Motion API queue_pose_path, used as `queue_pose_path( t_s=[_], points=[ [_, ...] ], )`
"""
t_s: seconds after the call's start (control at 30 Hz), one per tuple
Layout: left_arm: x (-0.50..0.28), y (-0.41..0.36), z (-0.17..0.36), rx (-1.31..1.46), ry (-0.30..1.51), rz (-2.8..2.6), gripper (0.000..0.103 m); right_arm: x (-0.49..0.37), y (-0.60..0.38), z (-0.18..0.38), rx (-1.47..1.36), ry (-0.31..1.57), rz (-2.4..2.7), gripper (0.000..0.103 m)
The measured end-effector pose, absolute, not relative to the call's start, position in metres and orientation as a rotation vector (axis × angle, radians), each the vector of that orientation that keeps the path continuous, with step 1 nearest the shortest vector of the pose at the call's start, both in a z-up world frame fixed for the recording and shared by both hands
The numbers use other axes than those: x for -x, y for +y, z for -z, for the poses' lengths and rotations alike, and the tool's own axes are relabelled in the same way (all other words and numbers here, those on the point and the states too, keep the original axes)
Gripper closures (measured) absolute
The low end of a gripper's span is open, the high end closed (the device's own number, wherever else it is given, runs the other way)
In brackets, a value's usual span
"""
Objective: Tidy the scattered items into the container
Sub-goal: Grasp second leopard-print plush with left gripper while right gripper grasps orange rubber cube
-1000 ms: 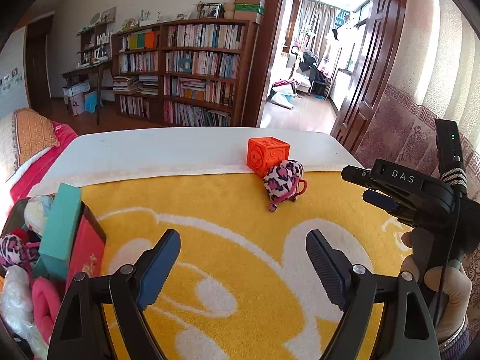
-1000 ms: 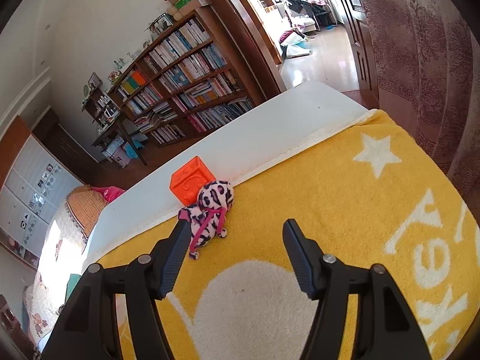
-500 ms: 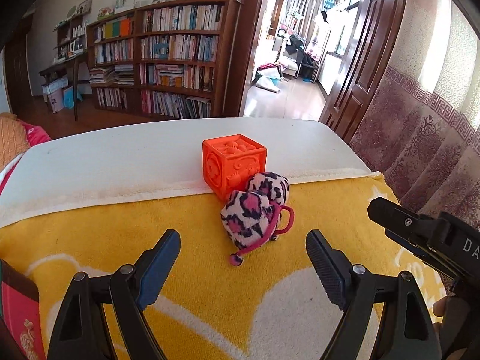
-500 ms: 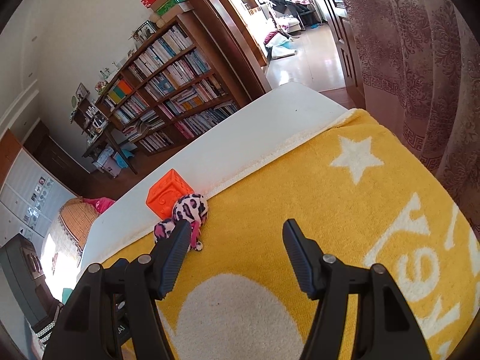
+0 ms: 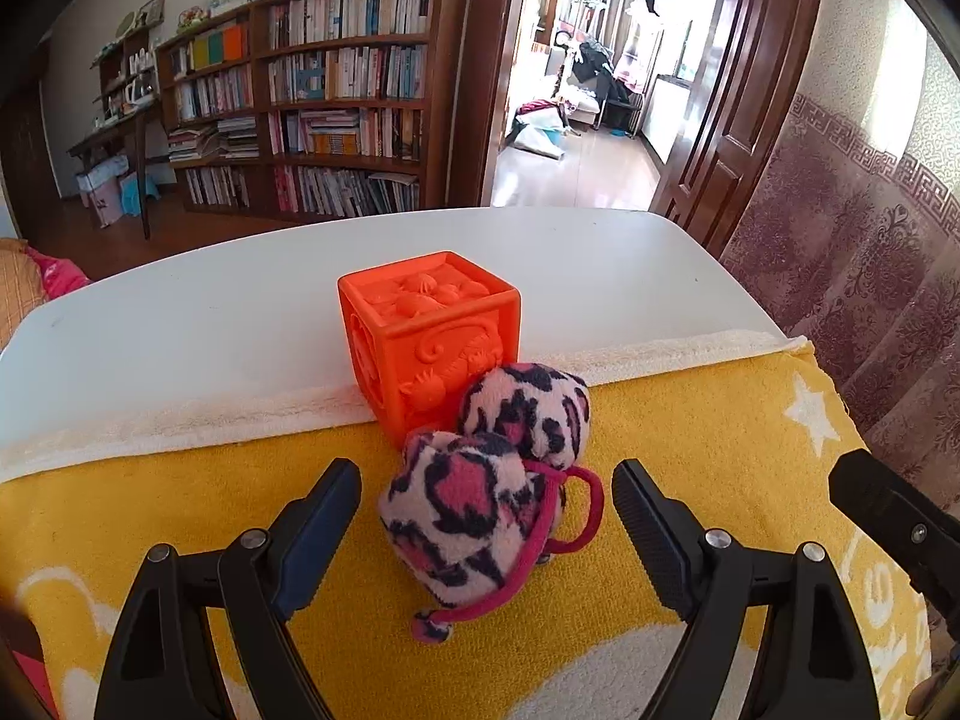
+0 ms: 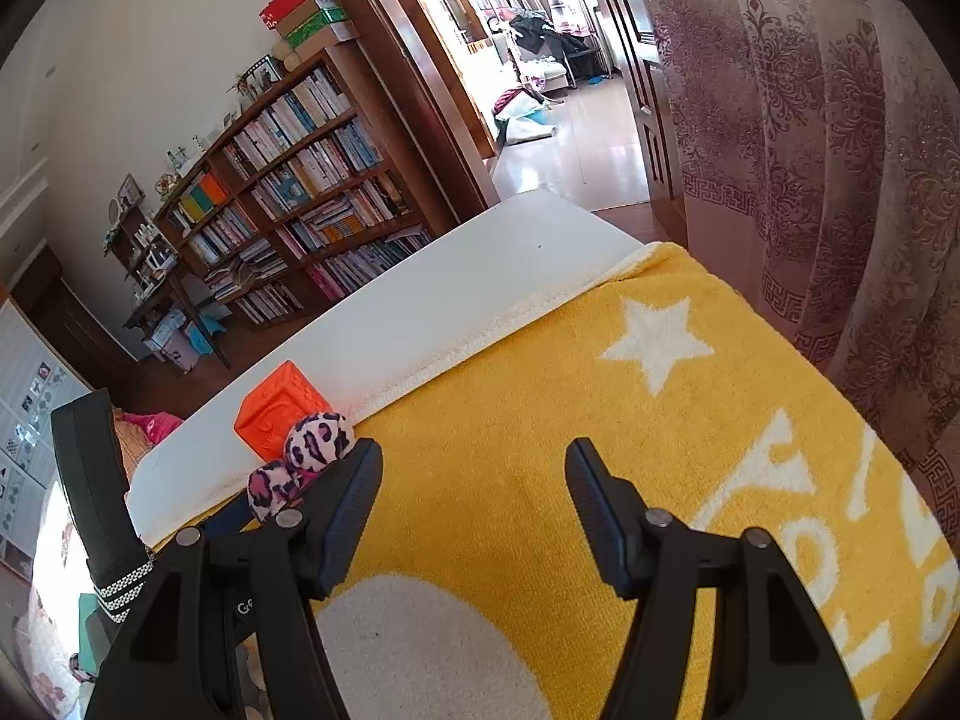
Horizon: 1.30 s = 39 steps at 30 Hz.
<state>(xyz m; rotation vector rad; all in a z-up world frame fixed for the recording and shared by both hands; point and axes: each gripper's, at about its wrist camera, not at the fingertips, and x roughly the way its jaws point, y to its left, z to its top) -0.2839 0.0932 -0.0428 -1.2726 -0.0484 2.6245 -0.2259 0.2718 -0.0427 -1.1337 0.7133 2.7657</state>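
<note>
Leopard-print plush toy lies on the yellow towel, near the towel's cream-edged far border. Fabric is fuzzy, pale pink with black and hot-pink blotches; two rounded lobes are visible, one nearer and lower, one behind it. A hot-pink cord loops out on its right side and ends in a small pompom at the front. The rear lobe touches the orange cube, which sits across the towel's edge, partly on the white tabletop. The cube has raised relief shapes on its top and side faces.

Left claw is open, its fingers well apart, one on each side of the plush toy; neither pad touches the fabric as far as can be told.

Right claw is also open and grips nothing, held above bare towel to the right of the toy. From its view the plush toy and orange cube show beside its left finger.
</note>
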Motion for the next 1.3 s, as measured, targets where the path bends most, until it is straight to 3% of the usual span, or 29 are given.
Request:
queue_pose_path(
  t_s=[0.23, 0.27, 0.33, 0.4, 0.93, 1.0, 1.03, 1.3],
  points=[
    [0.295, 0.088, 0.053, 1.333, -0.1, -2.592, 0.017, 0.229, 0.278, 0.045, 1.128, 0.743, -2.742, 0.035],
    [0.295, 0.088, 0.053, 1.33, -0.099, -2.589, 0.022, 0.229, 0.277, 0.045, 1.133, 0.743, -2.743, 0.035],
    [0.294, 0.087, 0.05, 1.314, -0.089, -2.578, 0.049, 0.23, 0.274, 0.046, 1.145, 0.726, -2.749, 0.035],
    [0.29, 0.085, 0.047, 1.299, -0.078, -2.571, 0.053, 0.23, 0.271, 0.045, 1.147, 0.702, -2.762, 0.035],
    [0.213, -0.003, -0.003, 1.161, -0.242, -2.68, 0.054, 0.234, 0.241, 0.037, 1.253, 0.694, -2.852, 0.035],
    [0.203, -0.012, -0.007, 1.149, -0.241, -2.712, 0.054, 0.239, 0.233, 0.033, 1.276, 0.703, -2.868, 0.022],
    [0.199, -0.016, -0.009, 1.143, -0.244, -2.721, 0.054, 0.243, 0.229, 0.029, 1.268, 0.701, -2.876, 0.022],
    [0.183, -0.04, -0.026, 1.065, -0.276, -2.821, 0.054, 0.288, 0.178, 0.004, 1.276, 0.487, -2.968, 0.022]
  ],
)
